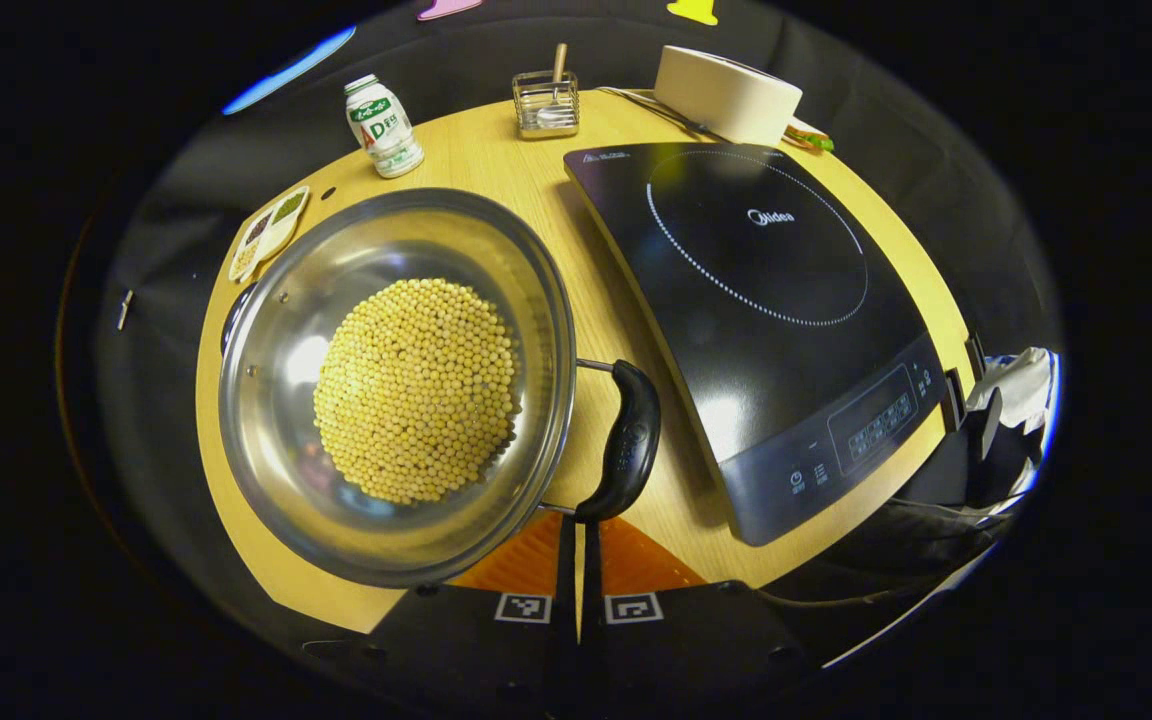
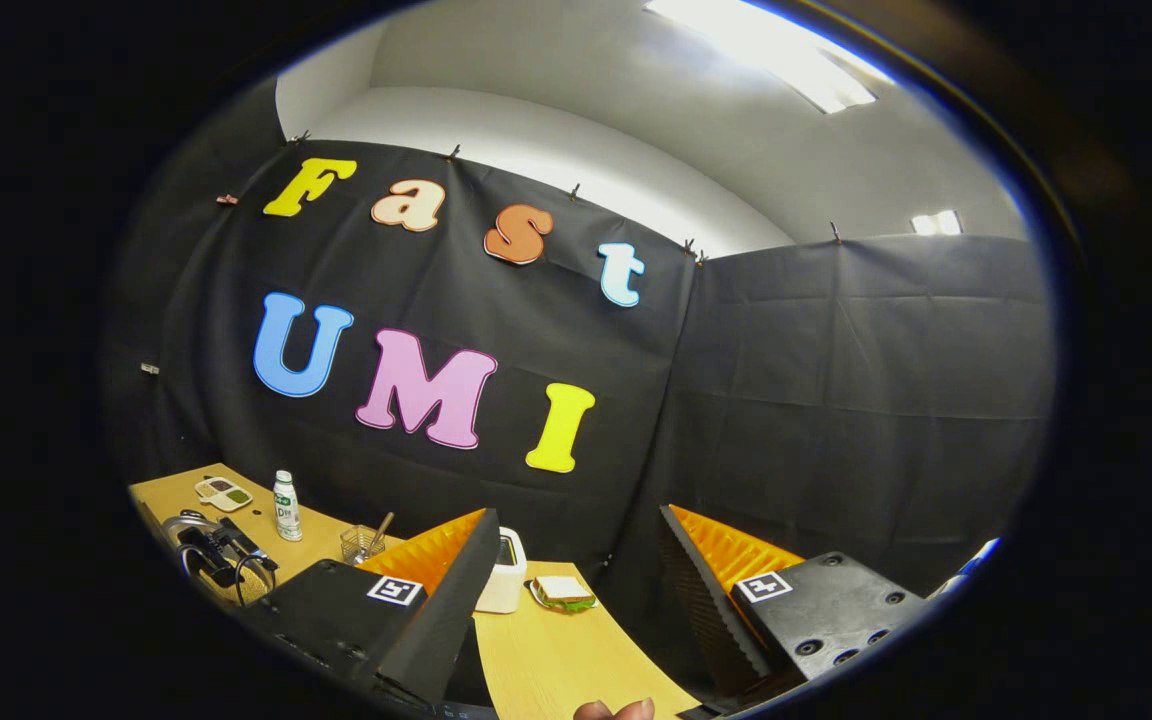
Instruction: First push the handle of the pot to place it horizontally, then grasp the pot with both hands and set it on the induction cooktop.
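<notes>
Pot [image 1: 276, 400] one, cooktop [image 1: 756, 300] one; left gripper [image 1: 580, 575] closed, empty; right gripper [image 2: 576, 610] wide open, empty.

A strip of bare table [image 1: 596, 300] runs between the steel pot [image 1: 396, 385] and the induction cooktop [image 1: 766, 320], but the pot's black handle [image 1: 626, 440] stands across its near end. Behind the pot, a bottle [image 1: 384, 127], a wire holder [image 1: 546, 103] and a white round appliance [image 1: 726, 93] line the far edge. The cooktop's glass is bare.

Likely recording booth – black cloth walls [image 2: 836, 400], wooden table [image 1: 496, 165].
</notes>
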`<state>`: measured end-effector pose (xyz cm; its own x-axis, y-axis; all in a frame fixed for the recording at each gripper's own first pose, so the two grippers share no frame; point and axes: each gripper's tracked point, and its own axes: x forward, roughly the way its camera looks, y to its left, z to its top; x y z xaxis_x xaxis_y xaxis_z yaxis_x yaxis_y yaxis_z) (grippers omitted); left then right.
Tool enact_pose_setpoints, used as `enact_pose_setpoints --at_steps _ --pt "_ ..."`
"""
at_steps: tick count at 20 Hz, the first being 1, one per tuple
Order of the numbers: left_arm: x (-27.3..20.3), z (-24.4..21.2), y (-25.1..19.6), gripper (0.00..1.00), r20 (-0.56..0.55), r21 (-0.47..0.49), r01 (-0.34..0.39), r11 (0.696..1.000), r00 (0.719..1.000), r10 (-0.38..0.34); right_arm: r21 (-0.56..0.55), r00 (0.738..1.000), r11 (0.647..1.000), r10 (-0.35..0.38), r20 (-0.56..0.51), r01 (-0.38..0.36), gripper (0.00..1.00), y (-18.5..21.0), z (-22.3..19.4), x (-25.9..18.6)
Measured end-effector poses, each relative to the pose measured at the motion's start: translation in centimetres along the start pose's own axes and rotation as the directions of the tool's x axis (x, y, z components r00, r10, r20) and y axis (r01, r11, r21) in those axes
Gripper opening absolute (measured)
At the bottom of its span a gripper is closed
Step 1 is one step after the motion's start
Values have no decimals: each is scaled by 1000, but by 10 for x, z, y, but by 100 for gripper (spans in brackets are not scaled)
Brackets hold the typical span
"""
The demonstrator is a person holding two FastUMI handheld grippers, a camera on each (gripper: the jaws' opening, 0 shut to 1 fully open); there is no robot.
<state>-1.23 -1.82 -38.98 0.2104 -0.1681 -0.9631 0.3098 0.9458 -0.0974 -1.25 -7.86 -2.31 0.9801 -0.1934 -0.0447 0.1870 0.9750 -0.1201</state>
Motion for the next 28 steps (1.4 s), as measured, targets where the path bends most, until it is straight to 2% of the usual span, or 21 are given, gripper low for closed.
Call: enact_pose_setpoints --at_steps 17,28 --pt "20 86 3 5 69 7 -63 998 996 62 -16 997 998 -58 -55 57 98 -14 -19 13" --pt "31 131 3 5 101 3 -87 996 991 87 -33 993 997 -68 -98 65 98 -21 -35 10"
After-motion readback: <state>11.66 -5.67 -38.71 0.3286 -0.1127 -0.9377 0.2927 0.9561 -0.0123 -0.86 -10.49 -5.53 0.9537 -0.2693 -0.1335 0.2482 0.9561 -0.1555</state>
